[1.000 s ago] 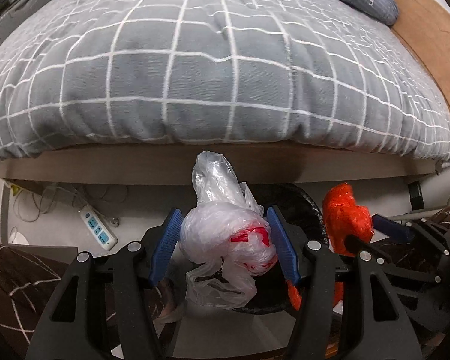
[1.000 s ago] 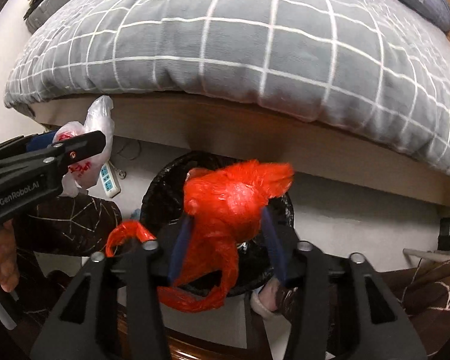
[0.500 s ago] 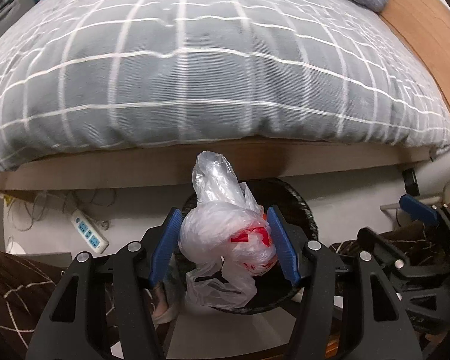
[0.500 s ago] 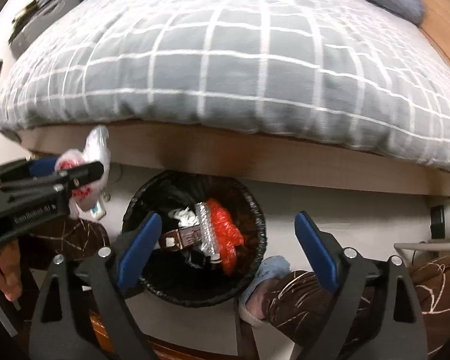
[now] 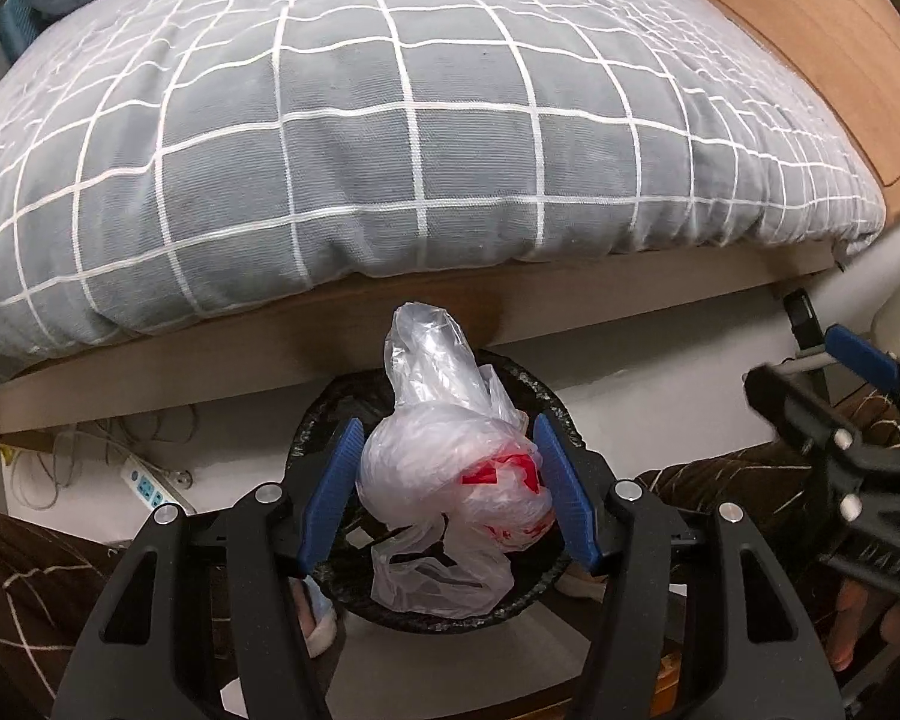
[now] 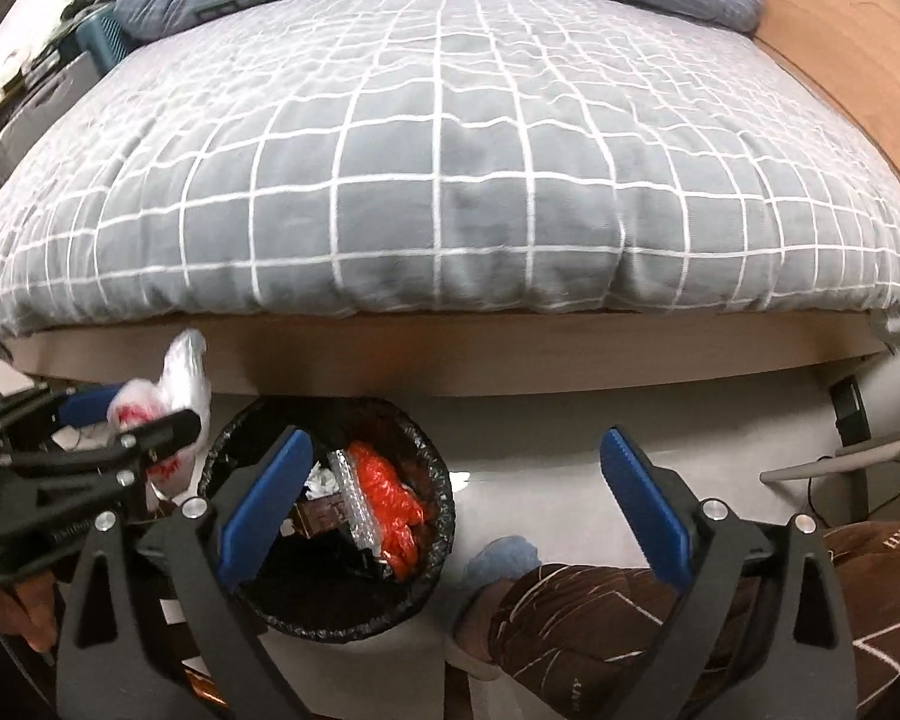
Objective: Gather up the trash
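My left gripper [image 5: 447,426] is shut on a crumpled white plastic bag [image 5: 444,468] with red print, and holds it over a black-lined trash bin [image 5: 546,396] on the floor. In the right wrist view that gripper [image 6: 138,414] and its bag [image 6: 180,372] sit at the bin's left edge. My right gripper [image 6: 456,438] hangs above the bin's right side [image 6: 444,498]; its jaws are opening wide with nothing between them. A red plastic bag [image 6: 390,498] lies inside the bin among other scraps. The right gripper [image 5: 810,369] also shows at the right of the left wrist view.
A bed with a grey checked duvet [image 6: 450,180] and wooden frame [image 6: 510,354] overhangs just behind the bin. A power strip [image 5: 147,483] and cables lie on the floor to the left. The person's legs in brown trousers [image 6: 630,612] and a blue slipper [image 6: 504,558] flank the bin.
My right gripper opened and let go of the red bag, which dropped into the bin; the gripper then drew off to the right. My left gripper carried the white bag over the bin.
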{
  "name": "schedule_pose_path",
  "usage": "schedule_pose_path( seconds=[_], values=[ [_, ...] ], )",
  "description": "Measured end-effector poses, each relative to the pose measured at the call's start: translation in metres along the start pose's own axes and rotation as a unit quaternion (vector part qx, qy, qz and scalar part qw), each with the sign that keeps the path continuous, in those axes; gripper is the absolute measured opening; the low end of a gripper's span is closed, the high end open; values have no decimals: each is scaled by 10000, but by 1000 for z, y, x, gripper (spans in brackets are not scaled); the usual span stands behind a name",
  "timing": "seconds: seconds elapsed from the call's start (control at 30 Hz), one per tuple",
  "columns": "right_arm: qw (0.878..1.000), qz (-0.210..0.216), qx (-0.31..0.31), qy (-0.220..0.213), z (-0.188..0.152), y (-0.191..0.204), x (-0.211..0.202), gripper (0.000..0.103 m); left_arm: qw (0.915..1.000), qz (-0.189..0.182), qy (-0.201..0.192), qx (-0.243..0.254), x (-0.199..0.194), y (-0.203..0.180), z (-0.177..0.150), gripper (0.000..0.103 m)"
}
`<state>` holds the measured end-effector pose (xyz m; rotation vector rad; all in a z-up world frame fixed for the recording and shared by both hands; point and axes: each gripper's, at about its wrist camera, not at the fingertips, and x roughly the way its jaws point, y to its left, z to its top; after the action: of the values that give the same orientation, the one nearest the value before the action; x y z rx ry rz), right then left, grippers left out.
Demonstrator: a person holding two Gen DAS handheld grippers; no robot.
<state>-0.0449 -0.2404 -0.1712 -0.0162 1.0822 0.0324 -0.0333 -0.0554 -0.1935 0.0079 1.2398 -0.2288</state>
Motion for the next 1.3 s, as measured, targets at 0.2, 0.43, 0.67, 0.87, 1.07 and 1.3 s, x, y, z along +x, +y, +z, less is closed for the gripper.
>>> schedule_pose_path(
  seconds=[0.2,0.43,0.67,0.87,1.07,1.3],
  values=[
    [10000,-18,-5,10,1,3,2,93,9998,151,-106,7,0,3,0,62],
    [9998,21,5,-187,12,9,-10,93,9966,581,-588,41,-27,0,5,97],
    [9979,66,60,-646,34,15,-51,93,9932,567,-998,-167,-74,14,17,97],
    [9929,64,-81,-1186,43,29,-104,93,9841,728,-1602,-240,-138,17,18,97],
    [9882,115,-199,-1514,42,42,-145,96,9774,684,-1965,-380,-184,17,7,97],
    [9866,146,-234,-1606,35,50,-168,96,9733,683,-2171,-282,-209,12,-8,97]
  ],
)
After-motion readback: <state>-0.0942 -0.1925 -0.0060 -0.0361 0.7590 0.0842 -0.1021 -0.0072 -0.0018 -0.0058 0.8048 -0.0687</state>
